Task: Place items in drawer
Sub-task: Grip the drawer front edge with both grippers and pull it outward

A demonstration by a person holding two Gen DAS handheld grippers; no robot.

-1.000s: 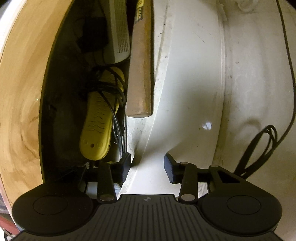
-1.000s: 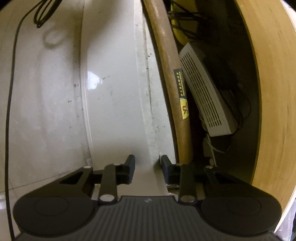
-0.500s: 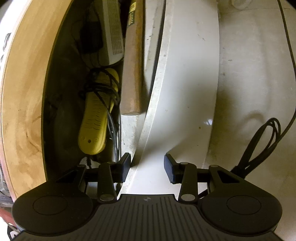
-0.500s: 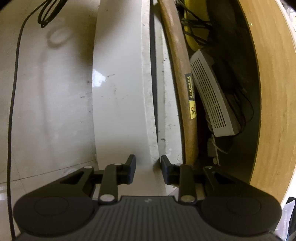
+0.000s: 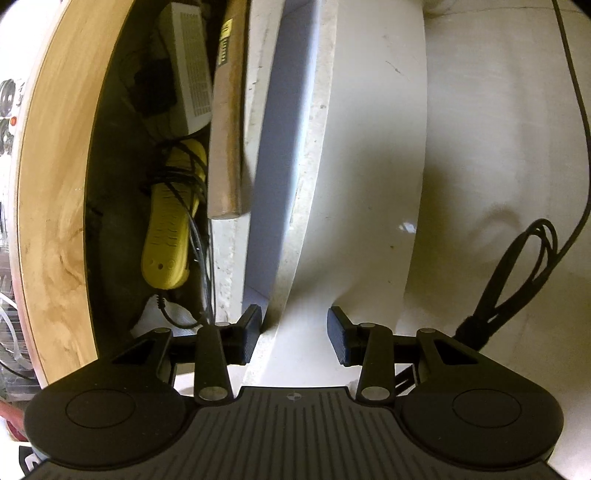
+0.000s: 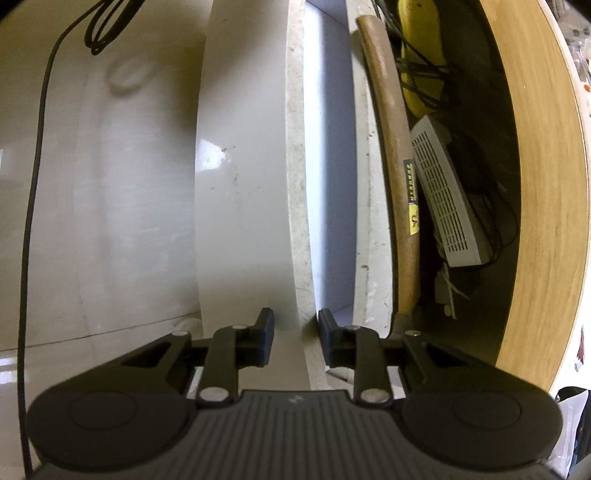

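A: What writing can be read?
B: A black-and-yellow label on the wooden hammer handle (image 5: 226, 122) (image 6: 397, 177); its lettering is too small to make out.

A: What does the drawer hold?
B: The white drawer (image 5: 314, 155) (image 6: 295, 184) stands pulled out below the wooden tabletop (image 5: 55, 184) (image 6: 543, 184); its pale interior shows nothing. The handle, a white vented box (image 5: 190, 70) (image 6: 447, 206) and a yellow ribbed device (image 5: 168, 229) (image 6: 419, 55) wound with black cable lie in the dark space behind its rear panel.

A: And the tongs?
B: The left gripper (image 5: 293, 334) and right gripper (image 6: 295, 338) each straddle the front panel, jaws apart; whether the pads touch it cannot be told. The hammer head is hidden. A looped black cord (image 5: 517, 280) (image 6: 107, 22) lies on the floor.
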